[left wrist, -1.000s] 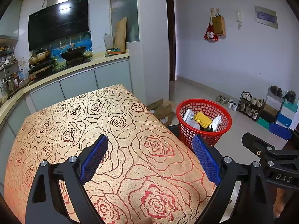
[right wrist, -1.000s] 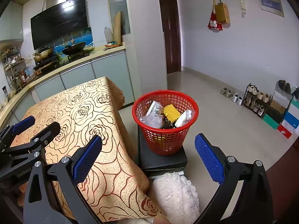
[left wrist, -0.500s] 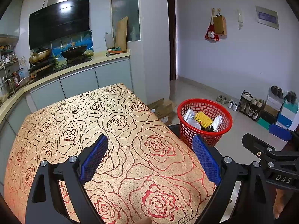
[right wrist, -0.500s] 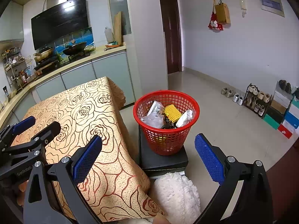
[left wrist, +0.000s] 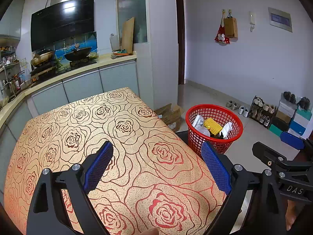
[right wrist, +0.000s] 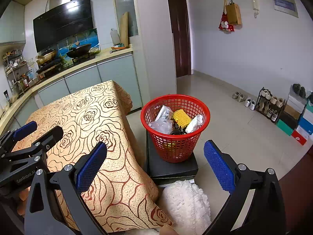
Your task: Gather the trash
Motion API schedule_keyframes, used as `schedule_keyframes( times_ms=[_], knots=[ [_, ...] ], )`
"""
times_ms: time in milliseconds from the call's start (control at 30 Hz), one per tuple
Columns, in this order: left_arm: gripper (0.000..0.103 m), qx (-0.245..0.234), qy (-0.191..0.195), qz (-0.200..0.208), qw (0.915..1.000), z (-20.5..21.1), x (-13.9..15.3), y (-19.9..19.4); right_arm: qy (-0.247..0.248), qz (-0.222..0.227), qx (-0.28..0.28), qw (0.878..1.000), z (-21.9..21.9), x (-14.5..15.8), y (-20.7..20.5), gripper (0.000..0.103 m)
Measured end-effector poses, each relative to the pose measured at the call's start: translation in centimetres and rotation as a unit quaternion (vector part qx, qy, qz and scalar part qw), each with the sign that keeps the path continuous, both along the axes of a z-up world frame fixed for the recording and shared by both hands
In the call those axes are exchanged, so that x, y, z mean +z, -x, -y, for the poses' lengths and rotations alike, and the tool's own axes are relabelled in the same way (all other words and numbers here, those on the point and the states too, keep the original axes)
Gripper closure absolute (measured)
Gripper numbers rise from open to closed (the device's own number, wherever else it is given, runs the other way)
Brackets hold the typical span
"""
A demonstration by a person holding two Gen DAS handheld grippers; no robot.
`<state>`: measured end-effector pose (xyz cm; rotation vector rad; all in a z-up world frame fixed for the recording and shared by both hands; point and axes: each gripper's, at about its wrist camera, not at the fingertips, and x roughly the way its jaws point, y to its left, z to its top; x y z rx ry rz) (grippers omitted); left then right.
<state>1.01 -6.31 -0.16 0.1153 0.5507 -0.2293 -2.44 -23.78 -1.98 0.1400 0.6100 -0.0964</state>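
A red mesh basket (right wrist: 176, 129) stands on a black box (right wrist: 170, 168) on the floor, right of the table; it also shows in the left wrist view (left wrist: 214, 125). It holds trash: a yellow ridged piece (right wrist: 182, 117), clear plastic bags (right wrist: 161, 124) and white paper (right wrist: 194, 124). My left gripper (left wrist: 157, 166) is open and empty above the rose-patterned tablecloth (left wrist: 93, 129). My right gripper (right wrist: 154, 163) is open and empty, in front of the basket and above the table's right edge.
A white fluffy thing (right wrist: 185, 201) lies just below the black box. Cardboard boxes (left wrist: 170, 113) sit on the floor behind the table. A kitchen counter (left wrist: 64, 74) runs along the back left. A shoe rack and shoe boxes (right wrist: 283, 111) line the right wall.
Both grippers stay open and empty. The views shift only slightly; nothing else has moved.
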Motion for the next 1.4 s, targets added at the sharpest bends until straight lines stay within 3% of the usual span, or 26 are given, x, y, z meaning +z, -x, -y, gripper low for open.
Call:
schedule_keyframes(
  times_ms=[1400],
  knots=[
    [0.015,0.005,0.004,0.0,1.0,-0.24,0.05,0.07,-0.001,0.001,0.002,1.0,-0.39,-0.07,-0.1,0.007]
  ],
)
